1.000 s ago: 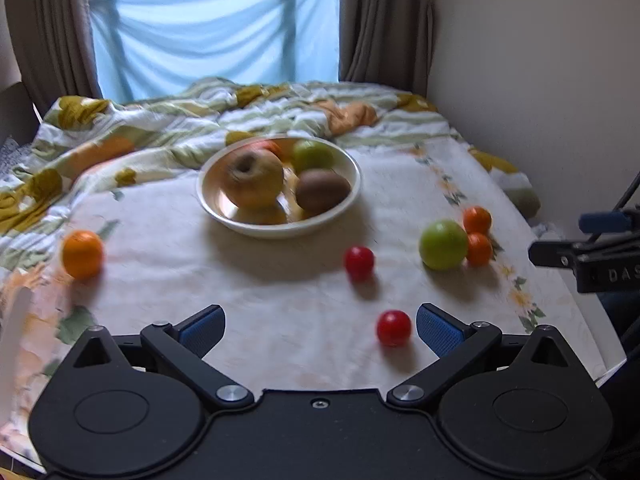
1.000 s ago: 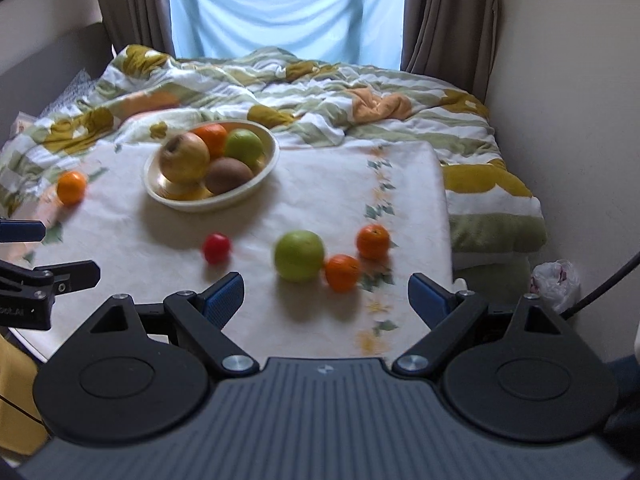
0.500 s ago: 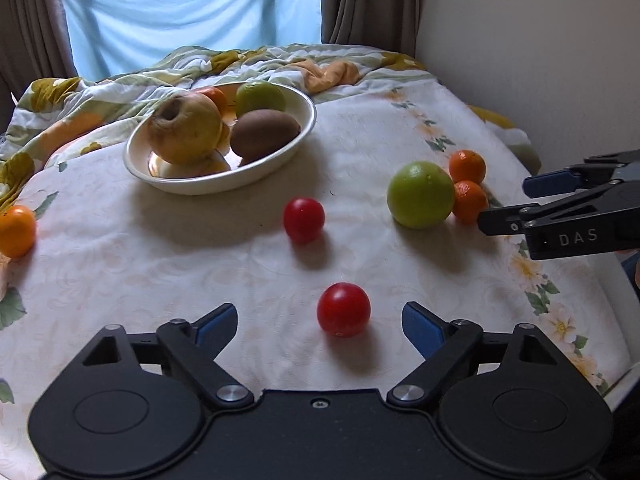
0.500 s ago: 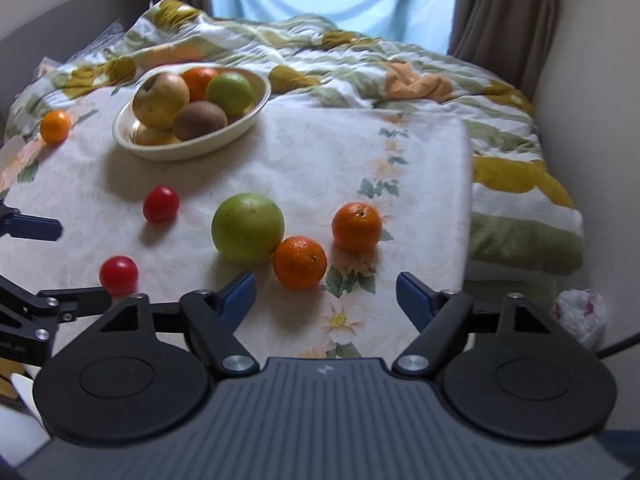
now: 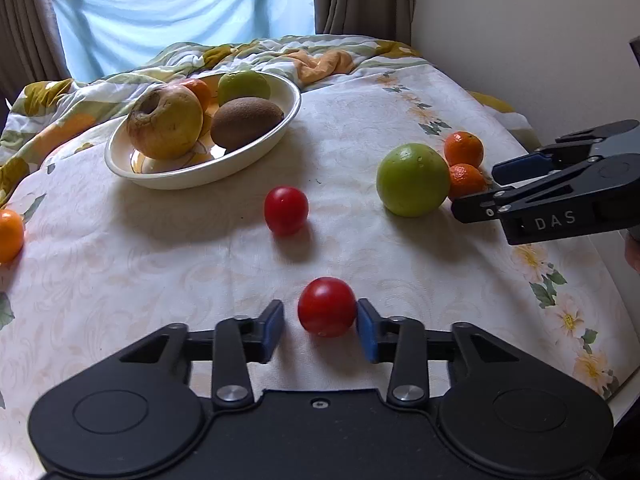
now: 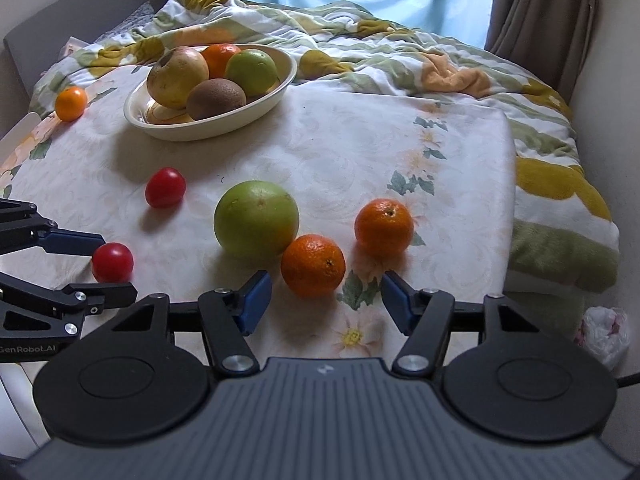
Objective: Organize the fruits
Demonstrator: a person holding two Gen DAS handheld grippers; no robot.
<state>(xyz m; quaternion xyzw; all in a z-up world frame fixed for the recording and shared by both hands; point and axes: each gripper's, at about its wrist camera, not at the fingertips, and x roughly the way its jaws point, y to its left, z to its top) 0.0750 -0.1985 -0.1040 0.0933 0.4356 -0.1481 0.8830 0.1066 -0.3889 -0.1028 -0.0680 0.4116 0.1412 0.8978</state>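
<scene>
My left gripper [image 5: 320,326] is open, jaws half closed around a red tomato [image 5: 327,306] on the cloth; the right pad touches it, the left pad stands apart. A second tomato [image 5: 286,210] lies farther ahead. A cream bowl [image 5: 192,170] holds an apple [image 5: 165,121], a kiwi [image 5: 247,123], a green fruit and an orange. My right gripper [image 6: 325,298] is open just short of an orange mandarin [image 6: 312,265]. A big green fruit [image 6: 256,220] and another mandarin [image 6: 383,227] lie beside it.
A lone mandarin [image 6: 71,103] lies at the far left of the cloth. A rumpled floral blanket [image 6: 400,52] lies behind the bowl. A wall runs along the right, and the cloth's edge drops off at the right [image 6: 508,200]. A white bag [image 6: 604,330] lies on the floor.
Both grippers have moved forward and down. The left jaws have narrowed around the near tomato. The right jaws have narrowed slightly as they neared the mandarin.
</scene>
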